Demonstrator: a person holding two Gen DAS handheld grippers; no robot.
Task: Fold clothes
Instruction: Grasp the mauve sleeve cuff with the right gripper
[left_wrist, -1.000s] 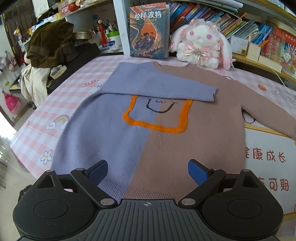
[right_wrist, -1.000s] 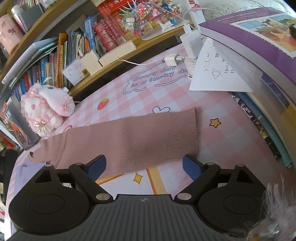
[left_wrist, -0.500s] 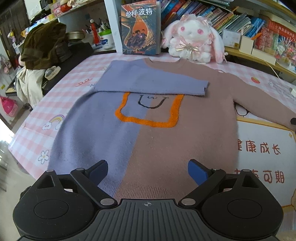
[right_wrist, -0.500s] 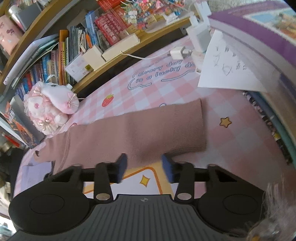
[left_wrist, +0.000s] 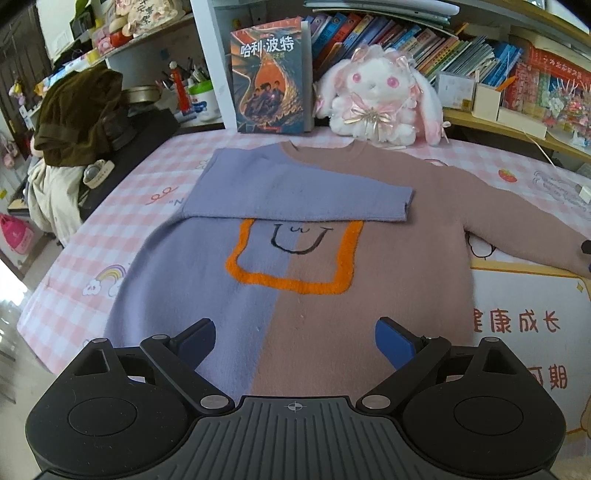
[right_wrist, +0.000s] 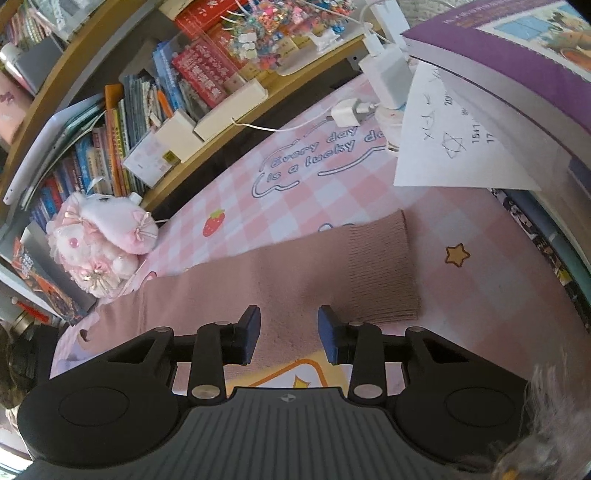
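A knit sweater (left_wrist: 295, 295), half purple and half brown with an orange square and a smile, lies flat on the pink checked tablecloth (left_wrist: 122, 206). Its purple sleeve (left_wrist: 295, 195) is folded across the chest. My left gripper (left_wrist: 295, 341) hovers open over the hem with nothing between its fingers. The brown sleeve (right_wrist: 295, 280) stretches out to the right, ending in a ribbed cuff (right_wrist: 384, 266). My right gripper (right_wrist: 289, 334) sits on that sleeve just short of the cuff. Its blue pads (right_wrist: 251, 332) are drawn close together with sleeve fabric pinched between them.
A pink plush rabbit (left_wrist: 376, 99) and an upright book (left_wrist: 271, 74) stand behind the collar. A book stack (right_wrist: 517, 55), a loose paper sheet (right_wrist: 443, 140) and a charger (right_wrist: 343, 112) lie past the cuff. Dark clothes (left_wrist: 77, 118) are piled at the left.
The right gripper's jaws came together from wide apart onto the brown sleeve near the cuff. The left gripper stayed open and drifted only slightly over the hem.
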